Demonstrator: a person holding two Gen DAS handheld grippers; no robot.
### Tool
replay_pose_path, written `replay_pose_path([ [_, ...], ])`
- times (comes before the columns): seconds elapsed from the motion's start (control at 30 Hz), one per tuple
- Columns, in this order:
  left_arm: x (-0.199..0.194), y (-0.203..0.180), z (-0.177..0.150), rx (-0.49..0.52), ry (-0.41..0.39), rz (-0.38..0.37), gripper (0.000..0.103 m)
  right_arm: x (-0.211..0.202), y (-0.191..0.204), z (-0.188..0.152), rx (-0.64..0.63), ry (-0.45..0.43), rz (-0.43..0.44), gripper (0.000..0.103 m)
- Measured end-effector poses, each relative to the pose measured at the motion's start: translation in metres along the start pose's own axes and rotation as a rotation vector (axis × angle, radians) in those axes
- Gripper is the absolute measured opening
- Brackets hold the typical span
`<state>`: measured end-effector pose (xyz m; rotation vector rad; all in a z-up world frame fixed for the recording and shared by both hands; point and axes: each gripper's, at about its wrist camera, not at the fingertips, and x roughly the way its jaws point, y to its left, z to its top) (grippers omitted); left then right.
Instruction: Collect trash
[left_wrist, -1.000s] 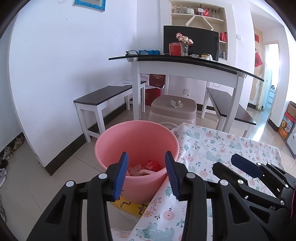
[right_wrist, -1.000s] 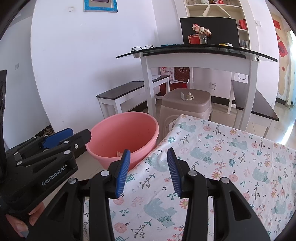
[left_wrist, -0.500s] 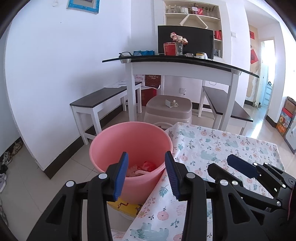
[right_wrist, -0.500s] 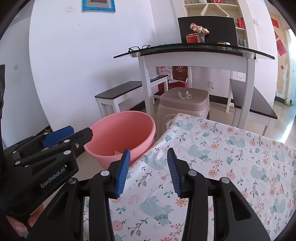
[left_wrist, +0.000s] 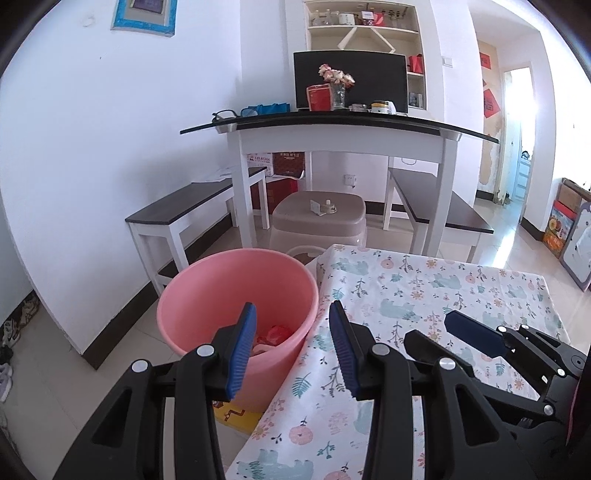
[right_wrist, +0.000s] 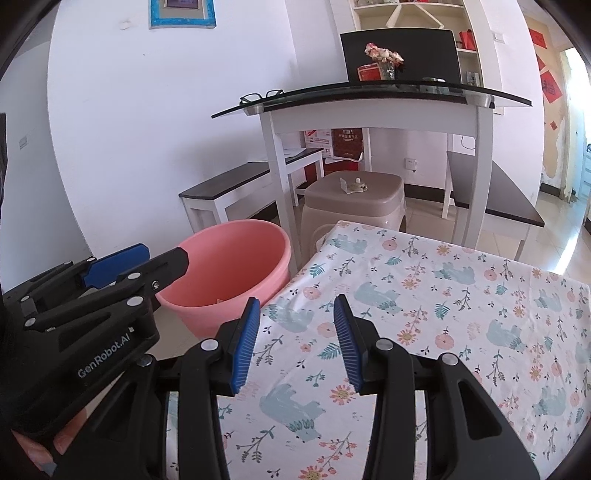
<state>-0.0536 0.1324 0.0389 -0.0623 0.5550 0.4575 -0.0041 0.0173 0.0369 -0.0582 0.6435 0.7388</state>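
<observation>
Left gripper (left_wrist: 291, 325): its blue-padded jaws stood apart with nothing between them, held over the gap where the pink bucket met the near left edge of the table.
Right gripper (right_wrist: 295, 321): its jaws also stood apart and empty, held above the flowered cloth near the table's left edge.
Pink bucket (left_wrist: 207, 280): stood upright on the tiled floor, just left of the table and touching the hanging cloth on its right side.
Trash (left_wrist: 275, 334): a red crumpled piece and some pale pinkish scraps lay at the bottom of the bucket, partly hidden by the left gripper's finger; what the scraps were could not be told.
Table (right_wrist: 461, 295): covered by a white cloth printed with pale blue bears, pink flowers and green sprigs; the part in view carried nothing.
Yellow item (left_wrist: 236, 415): a flat yellow piece lay on the floor at the near foot of the bucket, mostly hidden.
Beige stool (left_wrist: 321, 221): stood beyond the bucket and table, with a small object on its seat.
White desk (left_wrist: 340, 136): stood far behind with a dark glass top, carrying glasses, a red box and a vase of flowers.
Benches (left_wrist: 184, 206): one dark-topped bench stood to the left of the desk, another to the right.
Person's hand (right_wrist: 40, 446): fingertips showed under the left gripper's body at the near left.
</observation>
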Motion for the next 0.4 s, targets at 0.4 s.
replay_pose_path([
  [0.4,0.010,-0.038,0.007,0.088,0.010,-0.064,0.041,-0.008,-0.026,-0.006,0.044,-0.002,-0.050,0.042],
])
